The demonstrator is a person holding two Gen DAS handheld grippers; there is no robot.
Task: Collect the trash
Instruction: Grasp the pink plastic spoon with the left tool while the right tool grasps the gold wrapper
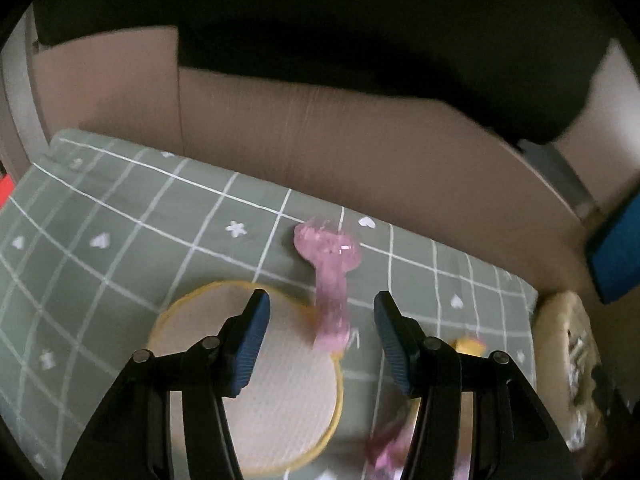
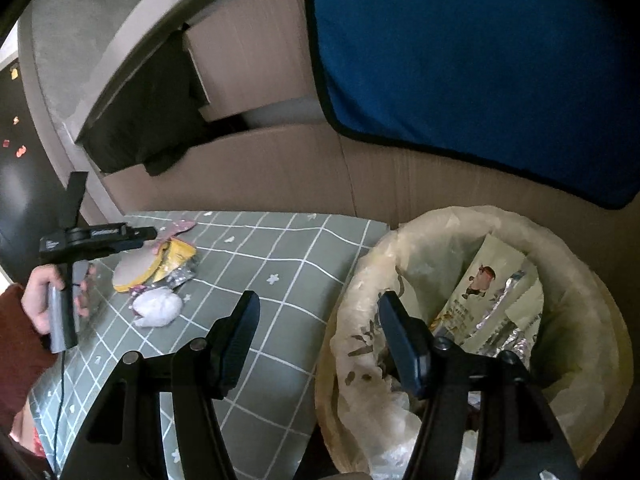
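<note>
Hovering at the lower centre of its own view, the left gripper point(image 1: 320, 344) stands open over a pink plastic wrapper point(image 1: 330, 280) lying beside a round yellow-rimmed pad point(image 1: 280, 392) on the checked tablecloth point(image 1: 120, 240). Closing squarely on the wrapper's narrow middle should avoid snagging the pad. The right gripper point(image 2: 316, 340), also open and empty, hangs beside the lined trash basket point(image 2: 580, 280).

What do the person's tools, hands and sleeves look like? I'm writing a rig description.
Each tool, left tool and right tool, has black angular linkage arms with round silver pivot pins and two dark blue ribbed pads. Seen from the right wrist view, the left tool has a black body with small white lettering, a grey handle and a thin black cable. The left hand is bare, with a dark red sleeve.
</note>
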